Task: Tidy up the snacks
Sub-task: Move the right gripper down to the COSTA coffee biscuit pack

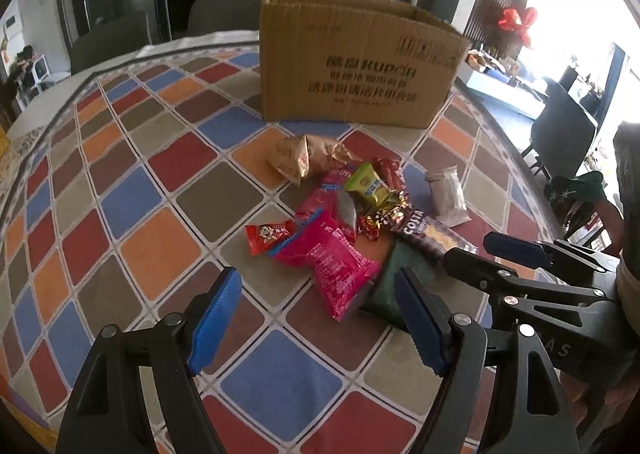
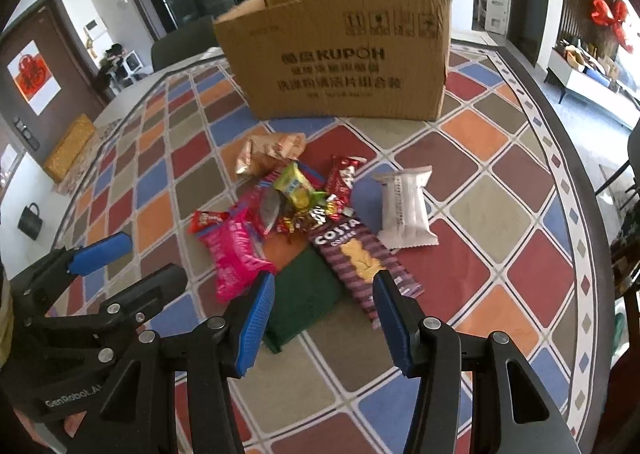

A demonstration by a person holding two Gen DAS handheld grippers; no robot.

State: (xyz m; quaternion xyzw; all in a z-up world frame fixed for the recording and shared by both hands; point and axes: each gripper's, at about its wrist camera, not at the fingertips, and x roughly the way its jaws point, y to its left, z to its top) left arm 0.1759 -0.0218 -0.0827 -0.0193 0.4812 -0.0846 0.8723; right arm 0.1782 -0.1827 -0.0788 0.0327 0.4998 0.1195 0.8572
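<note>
Only right view shows mug [image 2: 30, 220], possibly hanging.

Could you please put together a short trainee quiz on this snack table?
1. True or false: the cardboard box stands open at the top, behind the snack pile.
2. Which snack lies apart from the pile, to its right in the right wrist view? A) white packet B) pink packet C) red candy
3. Fill in: the purple biscuit pack lies partly on a dark ____ packet.

Key
1. True.
2. A: the white packet lies alone on the tablecloth; the pink packet and the red candy are in the pile.
3. Green.
</note>
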